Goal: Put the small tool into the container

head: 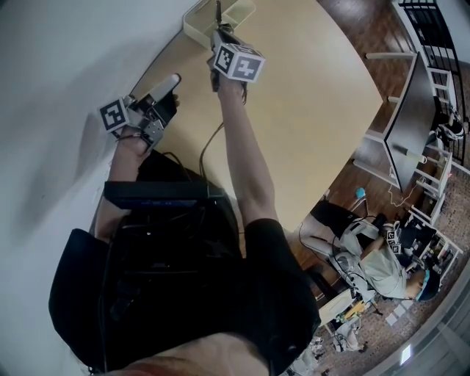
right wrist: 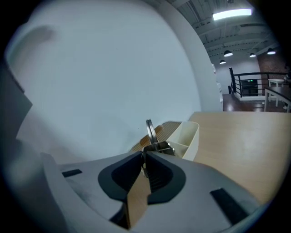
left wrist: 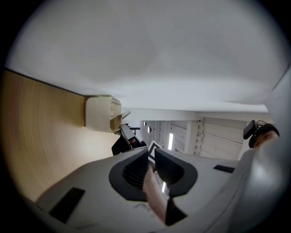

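Note:
The small metal tool (right wrist: 151, 132) stands upright at the tips of my right gripper (right wrist: 144, 154), whose jaws are shut on its lower end. Just beyond it sits the cream divided container (right wrist: 186, 136), at the table's far corner against the white wall. From the head view, the right gripper (head: 219, 33) hangs at the container's (head: 194, 29) near edge, with the tool (head: 218, 13) over it. My left gripper (head: 172, 79) waits by the wall to the left, its jaws nearly together and empty. In its own view the left gripper (left wrist: 151, 154) faces the container (left wrist: 97, 113) and the right gripper (left wrist: 125, 136).
The wooden table (head: 308, 95) runs to the right of the container. A black cable (head: 209, 143) trails over its near edge. Off the table at the right stand a grey desk (head: 411, 125) and a seated person (head: 374, 253) on the floor below.

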`<state>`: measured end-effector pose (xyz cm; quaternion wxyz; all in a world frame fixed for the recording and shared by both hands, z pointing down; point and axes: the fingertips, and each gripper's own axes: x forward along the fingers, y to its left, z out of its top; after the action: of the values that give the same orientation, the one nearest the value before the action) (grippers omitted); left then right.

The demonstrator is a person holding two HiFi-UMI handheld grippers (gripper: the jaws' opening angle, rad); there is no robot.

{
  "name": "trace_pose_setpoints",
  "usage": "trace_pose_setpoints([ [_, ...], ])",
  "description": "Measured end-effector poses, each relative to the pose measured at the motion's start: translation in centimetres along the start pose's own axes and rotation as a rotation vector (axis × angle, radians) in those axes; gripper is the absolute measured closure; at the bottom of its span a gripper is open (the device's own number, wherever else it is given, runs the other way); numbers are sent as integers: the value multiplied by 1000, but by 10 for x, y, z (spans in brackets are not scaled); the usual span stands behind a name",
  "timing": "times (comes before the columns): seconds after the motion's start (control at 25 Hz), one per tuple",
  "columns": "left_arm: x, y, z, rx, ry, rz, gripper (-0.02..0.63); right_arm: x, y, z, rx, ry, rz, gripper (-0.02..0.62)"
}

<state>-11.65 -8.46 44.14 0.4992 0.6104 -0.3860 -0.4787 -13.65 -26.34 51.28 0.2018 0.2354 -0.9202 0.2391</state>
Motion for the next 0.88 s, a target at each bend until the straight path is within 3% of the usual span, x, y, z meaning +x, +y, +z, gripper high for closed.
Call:
trace_pose_setpoints([
  [0.52, 0, 5, -3, -6, 8, 8, 572, -8, 13, -1, 73, -45, 54, 528],
  [0.88, -1, 2, 8, 10, 32, 20, 572, -57, -9, 9, 284, -227, 85, 529],
])
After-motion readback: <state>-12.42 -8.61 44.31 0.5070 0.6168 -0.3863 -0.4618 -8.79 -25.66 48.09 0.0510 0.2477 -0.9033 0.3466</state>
